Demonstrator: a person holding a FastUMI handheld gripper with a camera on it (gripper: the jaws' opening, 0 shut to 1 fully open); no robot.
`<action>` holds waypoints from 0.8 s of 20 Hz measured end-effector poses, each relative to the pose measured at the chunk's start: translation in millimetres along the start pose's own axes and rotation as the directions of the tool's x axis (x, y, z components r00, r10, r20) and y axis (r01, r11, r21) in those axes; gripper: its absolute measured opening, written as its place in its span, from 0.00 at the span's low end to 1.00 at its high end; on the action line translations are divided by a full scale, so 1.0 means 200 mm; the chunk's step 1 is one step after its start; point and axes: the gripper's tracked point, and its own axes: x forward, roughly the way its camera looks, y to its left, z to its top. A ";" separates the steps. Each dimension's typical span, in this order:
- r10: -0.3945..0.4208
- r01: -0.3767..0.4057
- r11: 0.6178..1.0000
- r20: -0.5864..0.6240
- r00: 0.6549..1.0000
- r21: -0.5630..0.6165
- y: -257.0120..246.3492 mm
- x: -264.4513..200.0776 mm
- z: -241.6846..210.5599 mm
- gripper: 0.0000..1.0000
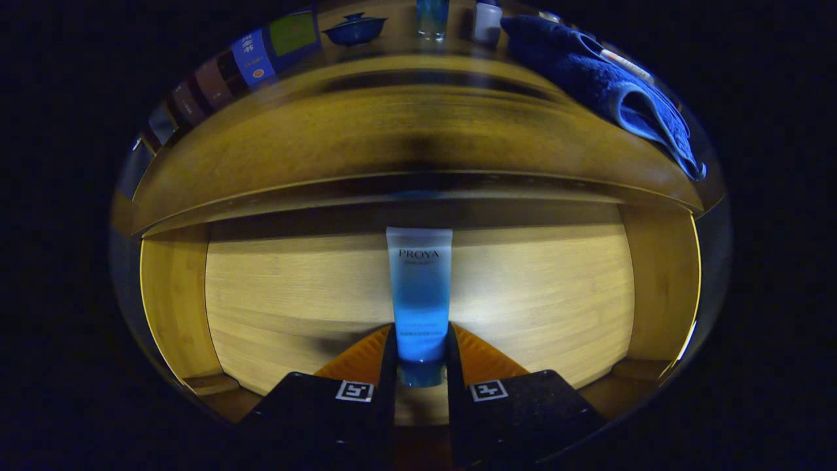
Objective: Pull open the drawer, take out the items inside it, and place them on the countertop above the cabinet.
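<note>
The tube (419,297) lies in the open drawer (176,294), on its floor, midway between the side walls, its cap end between the fingers of the hand-held gripper (420,366), which seem to press it from both sides. Above and behind the drawer runs the bench (366,131). At its back stand a bowl (355,29), a glass (432,18) and a bottle (488,21); a towel (605,85) lies to their right.

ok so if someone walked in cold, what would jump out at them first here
First the blue tube, lying in the open wooden drawer with its cap end clamped between the fingers of the gripper. Next the blue towel, draped over the edge of the countertop above, with a dark lidded bowl further back.
</note>
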 end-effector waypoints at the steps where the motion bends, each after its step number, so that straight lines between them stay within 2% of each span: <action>1: 0.004 -0.004 1.000 0.000 1.000 0.003 -0.01 0.03 -0.01 0.38; 5: 0.038 -0.038 0.999 0.011 0.999 0.021 -0.02 -0.08 -0.09 0.39; 9: 0.075 -0.076 0.997 0.111 0.991 0.006 -0.01 -0.33 -0.13 0.39; 12: 0.104 -0.108 0.994 0.226 0.969 0.004 -0.02 -0.55 -0.01 0.38; 16: 0.128 -0.131 0.991 0.372 0.919 -0.018 0.00 -0.77 0.28 0.38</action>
